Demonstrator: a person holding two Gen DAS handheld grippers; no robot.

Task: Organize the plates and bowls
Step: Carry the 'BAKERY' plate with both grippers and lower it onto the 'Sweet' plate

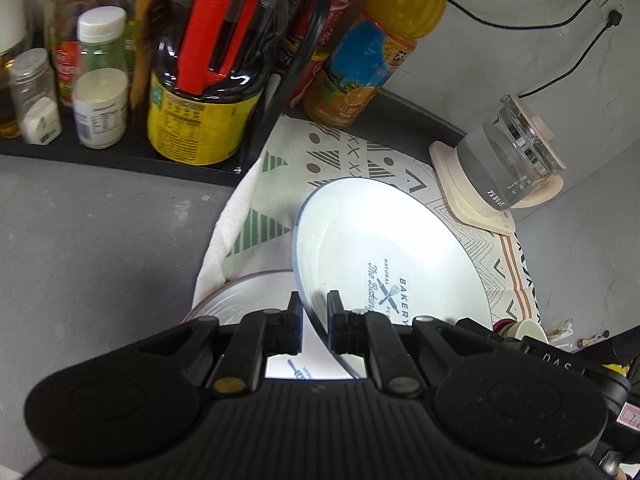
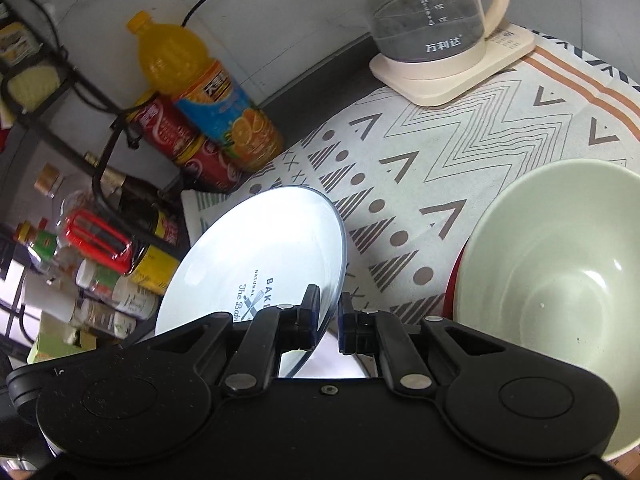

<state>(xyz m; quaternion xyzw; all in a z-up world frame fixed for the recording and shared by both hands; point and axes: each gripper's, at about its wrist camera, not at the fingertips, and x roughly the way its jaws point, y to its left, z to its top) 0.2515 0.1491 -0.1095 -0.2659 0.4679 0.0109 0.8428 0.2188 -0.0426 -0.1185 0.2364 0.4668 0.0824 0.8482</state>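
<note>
A: Logging grip. Left gripper (image 1: 314, 304) is pinching the rim of the white plate (image 1: 384, 248); right gripper (image 2: 329, 300) is pinching the opposite rim of the same plate (image 2: 256, 248). Both sets of jaws are standing nearly together, only the thin edge between them

B: Why two grippers on one plate?

A: Judging that a wide, shallow plate is tipping easily under a single pinch; holding two rims is keeping it steady. It is hanging tilted above the patterned cloth (image 2: 420, 160), clear of it

B: What is lying under it?

A: Another plate (image 1: 248, 292) with matching print is showing just below in the left view. I am judging this as the stack target

B: Counts?

A: Plates: two visible. Bowls: one green bowl (image 2: 560, 280) nesting on something red (image 2: 454, 280), possibly a second bowl, cannot tell. Kettle (image 2: 420, 12): one, on its base at the cloth's far edge. Orange juice bottle (image 2: 208, 92): one. Other bottles are crowding the rack; not counting those
</note>
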